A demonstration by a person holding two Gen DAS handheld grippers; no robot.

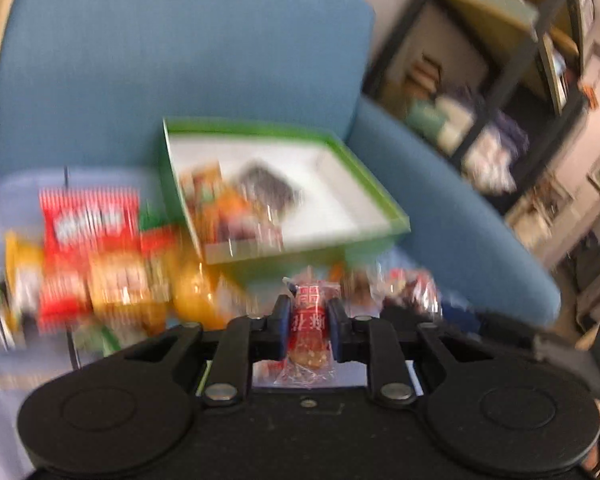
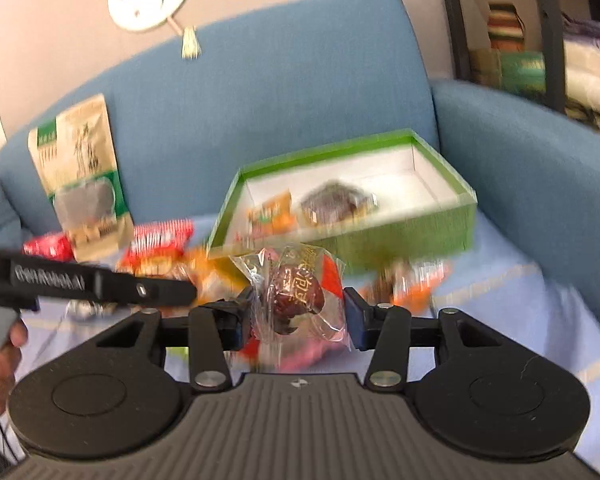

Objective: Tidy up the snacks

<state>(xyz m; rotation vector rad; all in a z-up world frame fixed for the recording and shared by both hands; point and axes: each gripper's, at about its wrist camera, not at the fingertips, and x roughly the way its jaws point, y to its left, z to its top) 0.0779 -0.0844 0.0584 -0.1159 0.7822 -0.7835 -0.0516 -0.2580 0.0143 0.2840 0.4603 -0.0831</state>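
A green box (image 1: 380, 196) with a white inside stands on the blue sofa seat and holds a few snack packets, one dark (image 1: 266, 186). It also shows in the right wrist view (image 2: 380, 236). My left gripper (image 1: 309, 320) is shut on a small red-wrapped snack (image 1: 310, 320), in front of the box. My right gripper (image 2: 298, 316) is shut on a clear-wrapped dark red snack (image 2: 296, 292), in front of the box. A pile of red and orange snack packets (image 1: 100, 264) lies left of the box.
A tall beige and green bag (image 2: 80, 172) leans on the blue sofa back (image 2: 260, 80). The left gripper's body (image 2: 100, 284) reaches in at left of the right wrist view. Loose wrapped snacks (image 2: 412, 284) lie before the box. A dark shelf unit (image 1: 500, 80) stands at right.
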